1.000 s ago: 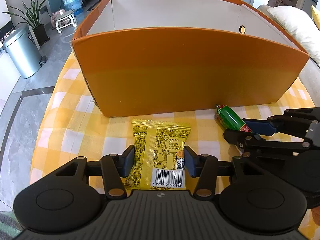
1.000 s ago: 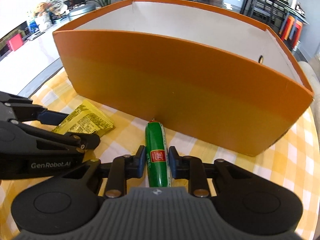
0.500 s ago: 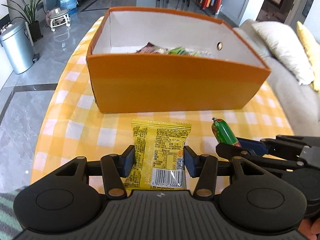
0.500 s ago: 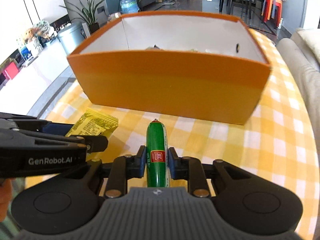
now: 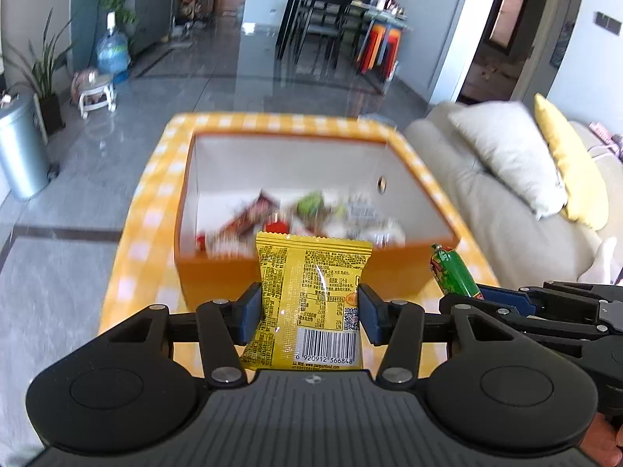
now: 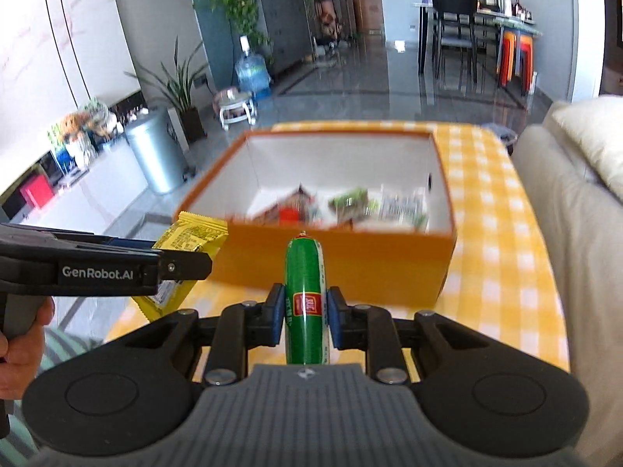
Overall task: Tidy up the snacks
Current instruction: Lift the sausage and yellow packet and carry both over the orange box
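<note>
My left gripper [image 5: 309, 311] is shut on a yellow snack packet [image 5: 311, 295] and holds it in the air in front of the orange box [image 5: 218, 276]. My right gripper [image 6: 305, 317] is shut on a green sausage stick [image 6: 305, 295], also lifted before the box [image 6: 350, 268]. The box is open on top and holds several loose snacks [image 5: 303, 218]. The sausage [image 5: 453, 274] and right gripper show at the right of the left wrist view; the yellow packet [image 6: 190, 237] and left gripper show at the left of the right wrist view.
The box stands on a table with a yellow checked cloth [image 6: 502, 233]. A beige sofa with cushions [image 5: 506, 163] lies to the right. A grey bin [image 6: 155, 155], plants and a water bottle stand on the floor to the left.
Both grippers have risen well above the table with their snacks. The box now appears lower and farther, and its inside is in view.
</note>
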A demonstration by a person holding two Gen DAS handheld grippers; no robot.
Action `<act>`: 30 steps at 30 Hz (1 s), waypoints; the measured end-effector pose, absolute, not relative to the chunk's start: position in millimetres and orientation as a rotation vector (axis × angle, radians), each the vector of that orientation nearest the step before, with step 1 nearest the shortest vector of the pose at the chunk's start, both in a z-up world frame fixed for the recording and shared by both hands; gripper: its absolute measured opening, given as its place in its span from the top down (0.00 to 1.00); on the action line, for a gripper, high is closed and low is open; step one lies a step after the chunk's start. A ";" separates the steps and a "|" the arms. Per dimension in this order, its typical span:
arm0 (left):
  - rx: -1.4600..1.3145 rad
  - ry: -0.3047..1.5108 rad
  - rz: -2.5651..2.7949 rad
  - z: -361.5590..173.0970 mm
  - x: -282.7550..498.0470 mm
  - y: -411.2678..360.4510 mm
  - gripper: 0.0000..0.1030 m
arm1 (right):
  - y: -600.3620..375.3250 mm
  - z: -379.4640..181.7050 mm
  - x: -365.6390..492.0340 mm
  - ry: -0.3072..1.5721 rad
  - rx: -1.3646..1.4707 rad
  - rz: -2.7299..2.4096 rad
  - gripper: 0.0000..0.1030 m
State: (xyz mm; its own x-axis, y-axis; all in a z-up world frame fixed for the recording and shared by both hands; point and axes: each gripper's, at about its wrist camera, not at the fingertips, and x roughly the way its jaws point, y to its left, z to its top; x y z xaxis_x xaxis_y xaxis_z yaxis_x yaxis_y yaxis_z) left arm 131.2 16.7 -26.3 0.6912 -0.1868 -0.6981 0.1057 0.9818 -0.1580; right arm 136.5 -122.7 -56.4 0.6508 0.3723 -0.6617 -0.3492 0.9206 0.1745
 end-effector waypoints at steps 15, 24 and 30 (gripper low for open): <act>-0.164 0.891 -0.218 -14.8 246.8 34.5 0.44 | -104.6 -26.4 259.6 0.807 0.001 0.413 0.81; -0.010 1.004 -0.135 -61.1 301.5 34.1 0.44 | -89.9 -77.8 334.7 0.989 0.018 0.407 0.81; 0.226 1.025 -0.094 -87.3 314.0 15.5 0.44 | -79.2 -109.4 360.7 1.073 -0.009 0.393 0.81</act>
